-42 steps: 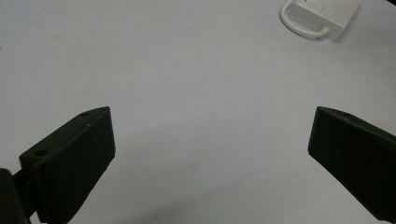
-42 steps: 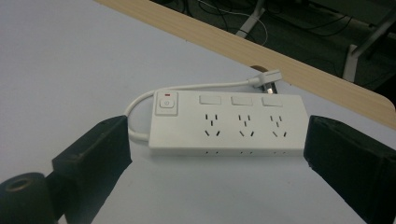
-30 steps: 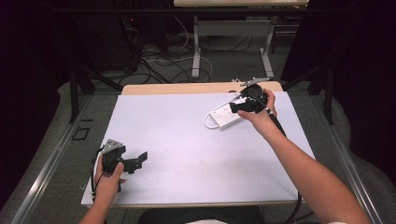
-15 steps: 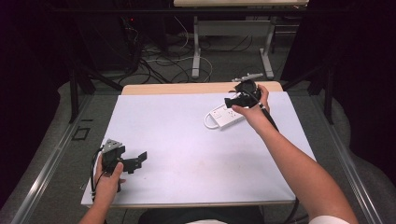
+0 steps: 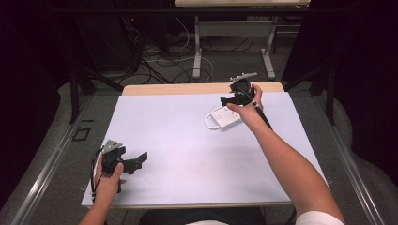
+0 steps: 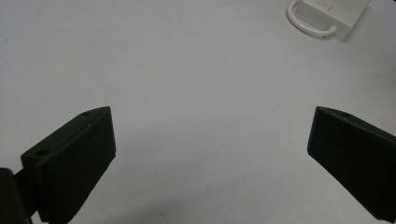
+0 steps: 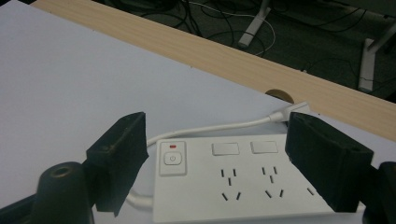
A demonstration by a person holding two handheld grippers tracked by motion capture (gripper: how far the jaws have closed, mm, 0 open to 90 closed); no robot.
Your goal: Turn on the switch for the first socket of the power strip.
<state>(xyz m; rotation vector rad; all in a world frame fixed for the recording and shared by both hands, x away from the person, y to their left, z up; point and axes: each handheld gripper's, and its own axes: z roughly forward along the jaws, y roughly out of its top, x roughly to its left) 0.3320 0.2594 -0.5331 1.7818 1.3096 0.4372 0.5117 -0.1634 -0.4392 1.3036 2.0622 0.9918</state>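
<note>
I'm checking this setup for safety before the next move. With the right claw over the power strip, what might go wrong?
1. The right claw is open above the power strip; lowering it carelessly might press the power button.
2. The strip's white cable runs toward the hole in the table edge; lifting the strip may pull it taut.
3. The left claw, open and far off, gives the strip no support.

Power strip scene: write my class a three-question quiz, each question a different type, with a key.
1. True or false: the right gripper is clamped on the power strip.
2. The strip's cable leads toward: A) the table's wooden far edge B) the left gripper C) the person's near side
3. Fill in: the left gripper's jaws stand ___ over bare white tabletop.

Key: 1 false, its jaws are open above the strip; 2 A; 3 open.
</note>
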